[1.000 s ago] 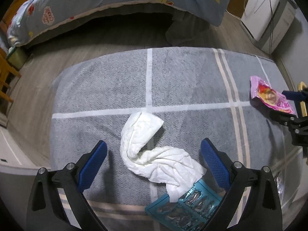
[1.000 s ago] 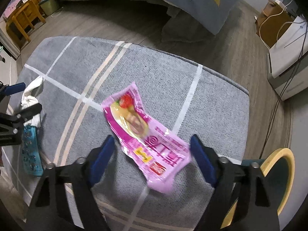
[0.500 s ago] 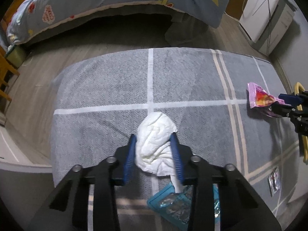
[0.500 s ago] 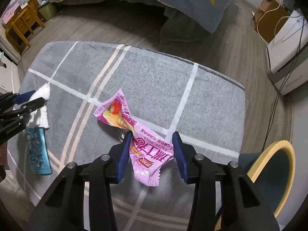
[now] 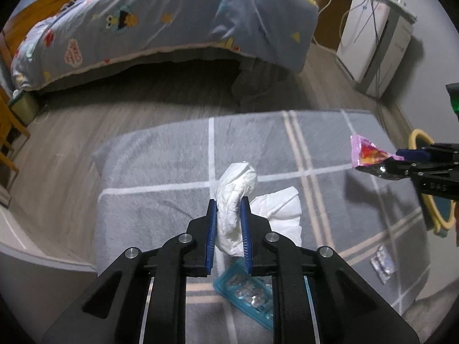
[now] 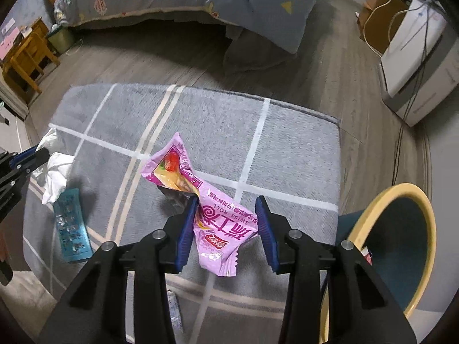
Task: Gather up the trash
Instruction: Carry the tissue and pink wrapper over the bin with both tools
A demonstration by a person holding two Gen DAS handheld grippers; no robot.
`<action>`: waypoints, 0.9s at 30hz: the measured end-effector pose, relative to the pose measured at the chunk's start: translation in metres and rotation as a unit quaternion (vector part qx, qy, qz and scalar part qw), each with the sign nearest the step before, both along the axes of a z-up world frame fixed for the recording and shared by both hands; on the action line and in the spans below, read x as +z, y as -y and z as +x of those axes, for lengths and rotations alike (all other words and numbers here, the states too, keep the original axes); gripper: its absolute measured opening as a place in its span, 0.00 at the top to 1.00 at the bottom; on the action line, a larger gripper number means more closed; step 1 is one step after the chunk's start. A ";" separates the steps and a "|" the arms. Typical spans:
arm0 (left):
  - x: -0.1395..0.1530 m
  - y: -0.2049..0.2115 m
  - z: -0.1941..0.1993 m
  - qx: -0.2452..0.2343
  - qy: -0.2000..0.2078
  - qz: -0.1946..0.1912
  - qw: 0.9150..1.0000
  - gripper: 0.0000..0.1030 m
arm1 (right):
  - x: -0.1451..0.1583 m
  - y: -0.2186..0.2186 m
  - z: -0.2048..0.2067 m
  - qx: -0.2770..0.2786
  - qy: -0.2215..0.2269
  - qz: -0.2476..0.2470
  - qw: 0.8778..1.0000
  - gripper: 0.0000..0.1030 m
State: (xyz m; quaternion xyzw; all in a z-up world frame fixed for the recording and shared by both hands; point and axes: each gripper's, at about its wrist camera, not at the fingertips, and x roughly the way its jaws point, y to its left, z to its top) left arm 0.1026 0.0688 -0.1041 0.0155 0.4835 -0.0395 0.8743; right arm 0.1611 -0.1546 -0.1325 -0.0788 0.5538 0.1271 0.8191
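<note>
Home bedroom: bed point(image 5: 160, 25) under cartoon-print duvet, grey rug point(image 6: 218, 120).

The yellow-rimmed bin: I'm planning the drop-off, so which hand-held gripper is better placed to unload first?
Right, probably. The right hand-held gripper holds the pink wrapper right beside the bin; the left hand-held gripper, closing on the white tissue, is across the rug.
</note>
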 end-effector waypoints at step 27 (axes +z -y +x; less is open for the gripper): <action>0.112 0.071 -0.046 -0.057 0.094 -0.025 0.994 0.83 | 0.118 0.130 -0.105 -0.080 0.098 0.039 0.991 0.61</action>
